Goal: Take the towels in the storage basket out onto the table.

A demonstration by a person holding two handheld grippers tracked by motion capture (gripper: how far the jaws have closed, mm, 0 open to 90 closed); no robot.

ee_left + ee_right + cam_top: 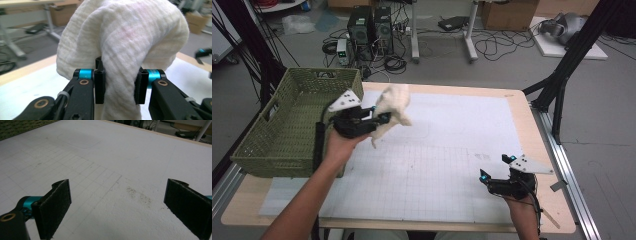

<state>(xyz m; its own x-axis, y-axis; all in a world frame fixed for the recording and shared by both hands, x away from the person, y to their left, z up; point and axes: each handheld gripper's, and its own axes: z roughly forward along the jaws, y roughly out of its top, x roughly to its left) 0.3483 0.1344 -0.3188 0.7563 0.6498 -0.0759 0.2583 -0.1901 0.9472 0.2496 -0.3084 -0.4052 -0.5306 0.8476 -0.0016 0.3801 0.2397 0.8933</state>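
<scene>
Left gripper [382,118] is pinching a white cloth [393,106], both pads pressing into the bunched fabric [125,45]; cloth is hanging off the table, folds drooping over and below the jaws. It is sitting in the air just beside the green woven basket [287,130], over the far-left part of the table. The person's left forearm [307,200] is coming in from the bottom edge.

Right gripper [497,170] is resting low near the front-right corner, jaws spread wide with nothing between them; the right gripper view is showing the 2 dark pads [56,202] well apart above bare mat.

Surface: a light wooden table [532,125] is carrying a white mat [452,150] printed with a faint grid on the near part and a rounded outline [80,140] farther back. A small patch of dark specks [140,195] is lying on the mat between the right gripper's pads. The basket is standing on the left end of the table, its rim overhanging the edge slightly.

Room: grey floor behind the table, 2 black computer towers [371,27] standing with tangled cables [397,62] around them, white desk legs [471,30], cardboard boxes [507,14] at the back, black frame struts [572,55] leaning at the right and left, and a metal rail [569,175] running along the right table edge.
</scene>
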